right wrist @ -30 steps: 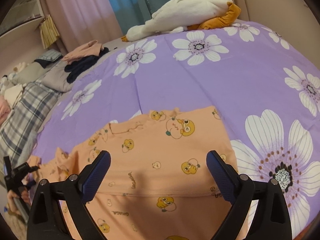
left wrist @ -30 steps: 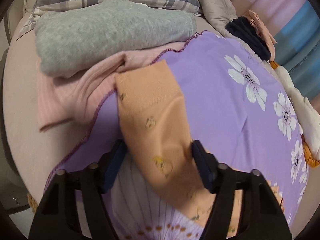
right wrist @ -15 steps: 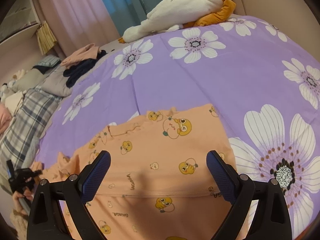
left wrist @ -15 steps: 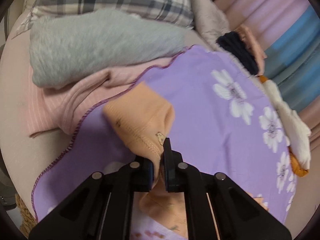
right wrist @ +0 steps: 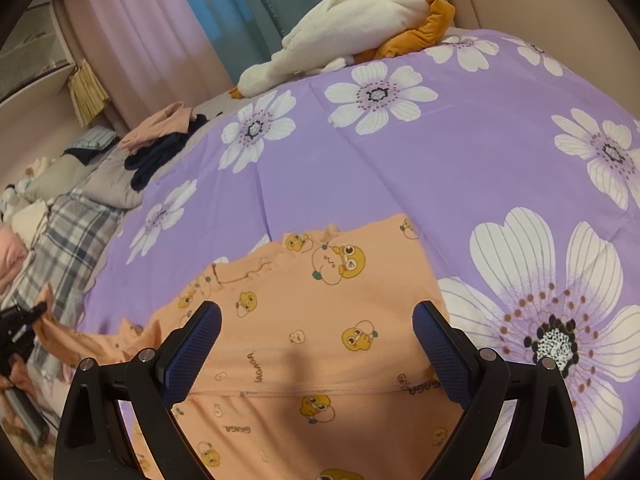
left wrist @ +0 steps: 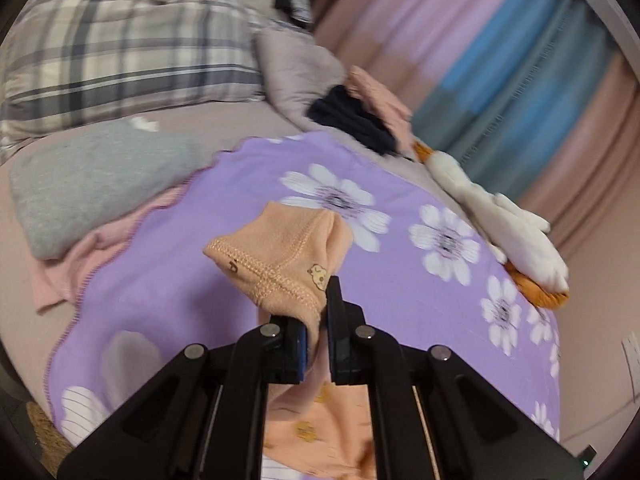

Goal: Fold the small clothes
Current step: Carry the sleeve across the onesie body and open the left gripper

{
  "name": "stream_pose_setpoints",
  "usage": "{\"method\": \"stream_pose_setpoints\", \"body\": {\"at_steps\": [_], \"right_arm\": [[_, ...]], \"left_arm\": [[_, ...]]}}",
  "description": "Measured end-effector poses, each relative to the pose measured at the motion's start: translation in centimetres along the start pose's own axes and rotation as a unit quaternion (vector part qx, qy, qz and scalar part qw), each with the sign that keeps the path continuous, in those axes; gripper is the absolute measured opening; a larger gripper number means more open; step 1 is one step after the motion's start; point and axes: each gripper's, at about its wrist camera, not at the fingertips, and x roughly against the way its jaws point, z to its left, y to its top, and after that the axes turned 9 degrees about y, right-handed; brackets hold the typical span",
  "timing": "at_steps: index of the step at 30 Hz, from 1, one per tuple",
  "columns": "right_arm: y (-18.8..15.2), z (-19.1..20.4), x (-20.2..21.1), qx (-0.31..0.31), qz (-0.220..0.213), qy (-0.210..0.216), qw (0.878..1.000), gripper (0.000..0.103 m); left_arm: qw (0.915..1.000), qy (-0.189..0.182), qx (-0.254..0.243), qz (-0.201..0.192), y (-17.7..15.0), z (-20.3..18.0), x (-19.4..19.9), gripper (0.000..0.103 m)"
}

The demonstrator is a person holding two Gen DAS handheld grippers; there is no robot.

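Orange knit, thin and limp: the garment [right wrist: 320, 340] lies spread on the purple flowered sheet [right wrist: 460, 168], its printed body flat and its far edge toward the white plush toy [right wrist: 352, 28]. One narrow end, a cuff [left wrist: 280, 256] with a stitched hem, is off the sheet, pinched in the left gripper [left wrist: 318, 336], whose jaws are pressed together on the cloth just behind the hem. From the right wrist view that cuff hangs at the garment's left, away from the plush toy.

The right gripper [right wrist: 318, 344] hovers over the garment's middle with its jaws spread wide and nothing between them; whether the tips touch the cloth cannot be told.

By the look of it, this fabric weighs almost nothing, has no stiffness and will sag from any single hold, so it will drape and drag rather than swing flat. It seems grippy enough against the rubbery pads that a pinch on a doubled edge should not slip. Hems and seams look like the best holds, since they are thicker and keep a line; the seam across the body below the right gripper could serve as a fold axis. Pulling fast might shift the whole piece across the sheet.
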Motion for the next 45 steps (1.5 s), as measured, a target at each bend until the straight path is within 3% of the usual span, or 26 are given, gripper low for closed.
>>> {"method": "stream_pose_setpoints", "body": {"at_steps": [10, 16, 23, 28, 33, 37, 41, 44, 45], "right_arm": [[0.2, -1.6, 1.1, -0.018, -0.009, -0.007, 1.0, 0.096], [0.3, -2.5, 1.5, -0.024, -0.011, -0.011, 1.0, 0.096], [0.4, -4.3, 1.9, -0.046, -0.012, -0.019, 0.999, 0.096], [0.4, -5.1, 2.1, -0.048, -0.013, -0.046, 0.998, 0.096], [0.3, -5.8, 2.2, -0.058, -0.01, -0.044, 0.997, 0.096], [0.2, -6.1, 2.1, -0.064, -0.008, -0.046, 0.997, 0.096], [0.2, -6.1, 1.7, -0.067, -0.001, -0.046, 0.997, 0.096], [0.2, -6.0, 1.5, -0.064, 0.002, -0.046, 0.997, 0.096], [0.2, -5.9, 1.4, -0.063, 0.003, -0.046, 0.997, 0.096]], "left_arm": [[0.9937, -0.07, -0.085, 0.023, -3.1, -9.3, 0.8, 0.007], [0.9839, -0.098, -0.143, 0.045, -6.2, -14.2, 0.7, 0.007], [0.9668, -0.11, -0.209, 0.098, -12.2, -18.4, -1.4, 0.007], [0.9546, -0.1, -0.249, 0.13, -16.5, -20.0, -3.5, 0.007], [0.9421, -0.095, -0.26, 0.19, -19.8, -20.1, -6.4, 0.007], [0.937, -0.083, -0.253, 0.226, -21.4, -19.5, -8.4, 0.009], [0.9369, -0.089, -0.25, 0.228, -21.4, -19.1, -8.2, 0.011], [0.9379, -0.108, -0.246, 0.22, -20.2, -19.0, -6.6, 0.019], [0.9381, -0.115, -0.246, 0.215, -19.8, -18.9, -6.1, 0.026]]}}
